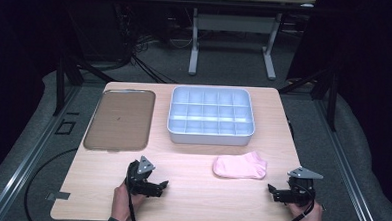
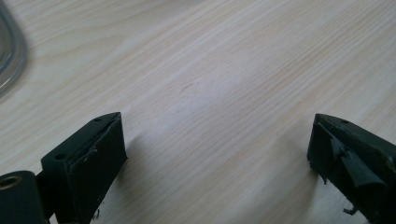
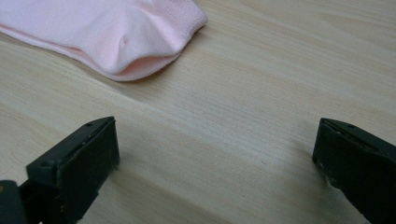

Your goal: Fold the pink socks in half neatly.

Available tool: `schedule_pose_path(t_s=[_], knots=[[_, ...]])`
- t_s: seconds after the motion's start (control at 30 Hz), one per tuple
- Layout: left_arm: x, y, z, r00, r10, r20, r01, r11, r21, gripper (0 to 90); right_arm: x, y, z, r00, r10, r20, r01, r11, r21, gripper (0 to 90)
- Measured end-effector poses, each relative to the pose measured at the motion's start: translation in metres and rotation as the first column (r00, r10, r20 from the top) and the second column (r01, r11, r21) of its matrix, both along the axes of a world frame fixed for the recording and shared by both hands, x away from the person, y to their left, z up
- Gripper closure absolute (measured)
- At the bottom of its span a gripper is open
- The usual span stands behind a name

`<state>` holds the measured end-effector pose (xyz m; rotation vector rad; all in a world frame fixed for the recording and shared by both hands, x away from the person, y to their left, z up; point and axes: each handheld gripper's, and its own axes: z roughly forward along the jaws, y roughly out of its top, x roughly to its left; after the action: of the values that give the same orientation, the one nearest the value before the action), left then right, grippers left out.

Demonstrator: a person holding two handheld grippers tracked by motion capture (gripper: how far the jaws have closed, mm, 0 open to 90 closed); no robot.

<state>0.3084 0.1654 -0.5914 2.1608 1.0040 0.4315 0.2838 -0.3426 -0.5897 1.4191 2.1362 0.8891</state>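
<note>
Dark room, grey carpet, cables on the floor; a second table's legs (image 1: 232,47) stand at the back. Work surface is a light wood table (image 1: 190,190).

Left, far side: a flat brown tray (image 1: 119,119), empty, lying lengthwise away from the person. Its rim (image 2: 9,56) shows at the top left corner of the left gripper view.

Left gripper (image 1: 161,185) sits low over the near left part of the table, held in the left hand (image 1: 122,205), pointing to the right. Jaws spread wide, only bare wood between them.

Centre, far side: a pale blue divided bin (image 1: 210,136), all compartments empty, just right of the tray and apart from it.

Sock (image 1: 239,165), pink, lies flat on the table near the bin's front wall, not touching it. In the right gripper view the sock (image 3: 116,32) is ahead and to the left of the jaws, cuff opening toward the camera.

Right gripper (image 1: 271,190) near the right front edge, in the right hand (image 1: 309,218), pointing left toward the sock, near but apart from it. Jaws spread wide, nothing between them
</note>
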Motion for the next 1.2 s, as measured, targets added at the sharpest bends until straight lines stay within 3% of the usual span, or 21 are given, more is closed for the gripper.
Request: schedule_pose_path(t_s=[0.1,0.27,1.03,1.2], knots=[[-0.002,0.009,0.0,0.9998,0.02,-0.004,-0.02,0.9998,0.0,2.6,0.0,0.0,0.0,1.0,0.0,0.0,0.0,1.0,0.0,0.0],[-0.003,0.026,-0.001,0.9956,0.094,-0.002,-0.094,0.9956,-0.002,2.5,0.0,0.0,0.0,1.0,-0.004,-0.001,0.004,1.0,-0.003,0.0],[-0.001,0.025,-0.001,0.9944,0.106,-0.002,-0.106,0.9944,0.002,1.4,0.004,0.003,0.005,0.998,-0.049,-0.04,0.049,0.9987,-0.014,0.0],[-0.001,0.025,-0.001,0.9944,0.106,-0.002,-0.106,0.9944,0.002,1.4,0.002,0.008,0.018,0.9986,-0.042,-0.032,0.042,0.9991,0.0,0.0]])
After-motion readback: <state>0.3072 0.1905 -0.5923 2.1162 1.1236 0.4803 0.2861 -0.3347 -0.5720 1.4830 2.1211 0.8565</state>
